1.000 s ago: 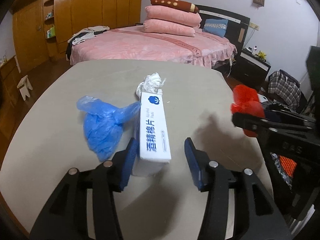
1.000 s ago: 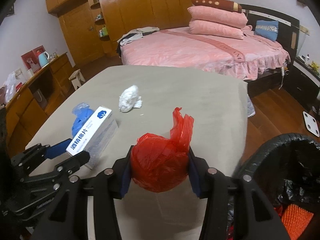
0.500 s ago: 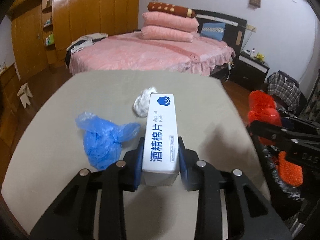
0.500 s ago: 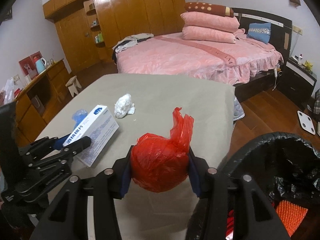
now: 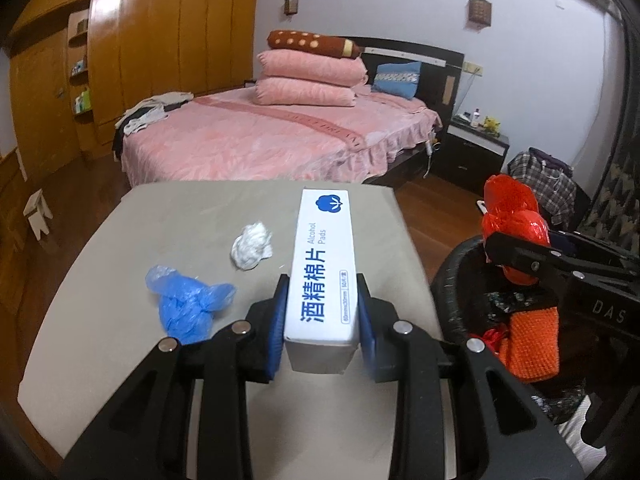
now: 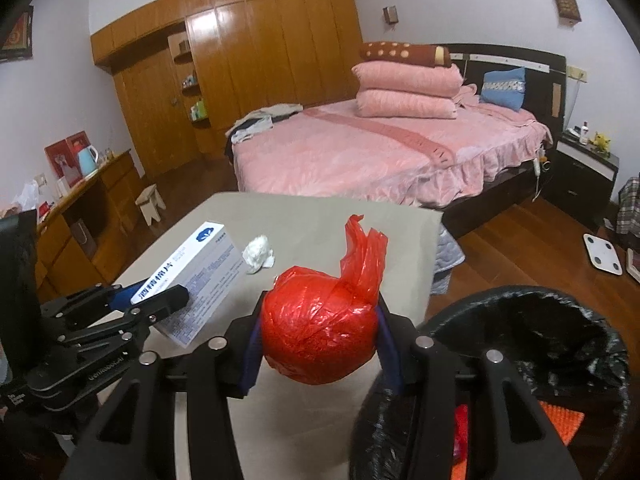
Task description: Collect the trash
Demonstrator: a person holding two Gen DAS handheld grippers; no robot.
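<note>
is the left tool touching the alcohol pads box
Touching. The left wrist view shows the left tool shut on the alcohol pads box, both blue pads pressed flat against its sides with no gap, the box lifted off the table.

I read the most on the white box (image 5: 325,268) clamped in my left gripper (image 5: 322,316): large blue Chinese characters "酒精棉片" run along its top face, with "Alcohol Pads" in small grey letters beyond them and a blue cotton-boll logo at the far end. A small framed label beside the characters is too fine to read. On the black body of my right gripper (image 5: 516,256), seen from the left wrist, I make out the raised letters "DAS".
</note>
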